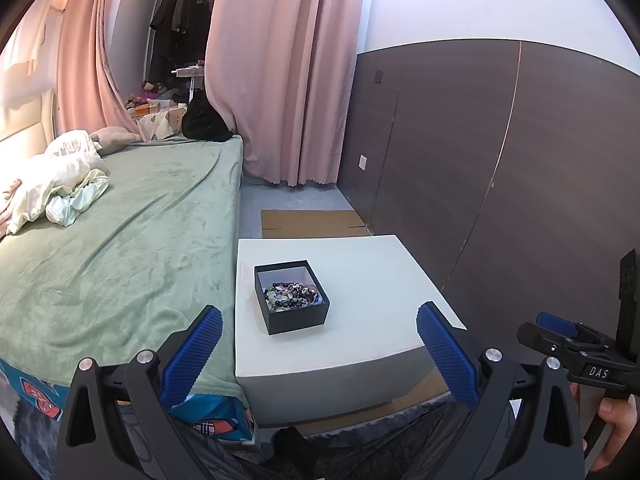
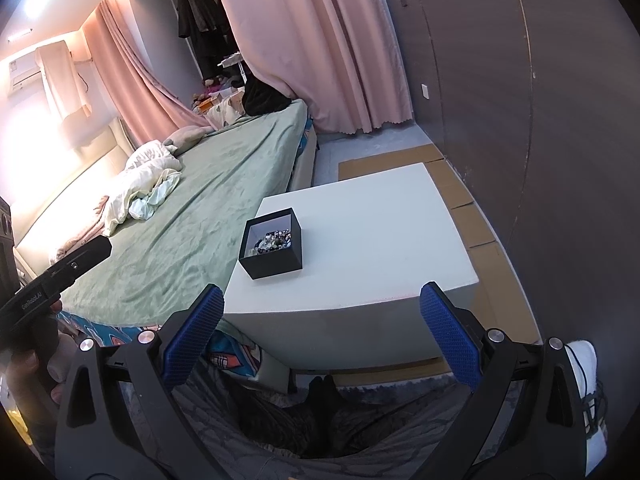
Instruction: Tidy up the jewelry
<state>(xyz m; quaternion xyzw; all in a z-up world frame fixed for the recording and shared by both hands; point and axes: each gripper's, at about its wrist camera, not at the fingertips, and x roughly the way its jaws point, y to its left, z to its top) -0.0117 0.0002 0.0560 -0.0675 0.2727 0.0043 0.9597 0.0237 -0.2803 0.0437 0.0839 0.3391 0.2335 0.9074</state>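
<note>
A small black open box (image 1: 298, 318) (image 2: 276, 262) stands on a low white table (image 1: 372, 292) (image 2: 368, 232), near its left side. It holds a heap of mixed beaded jewelry (image 1: 291, 293) (image 2: 273, 240). My left gripper (image 1: 320, 316) is open and empty, hanging in front of the table's near edge, short of the box. My right gripper (image 2: 322, 294) is open and empty too, also short of the table's near edge. The right gripper also shows at the right edge of the left wrist view (image 1: 560, 330).
A bed with a green blanket (image 1: 120, 232) (image 2: 208, 196) runs along the table's left side, with crumpled white bedding (image 1: 52, 184). A dark wood wall panel (image 1: 500, 168) stands to the right. Cardboard sheets (image 1: 312, 222) lie on the floor behind the table. Pink curtains (image 1: 280, 72) hang at the back.
</note>
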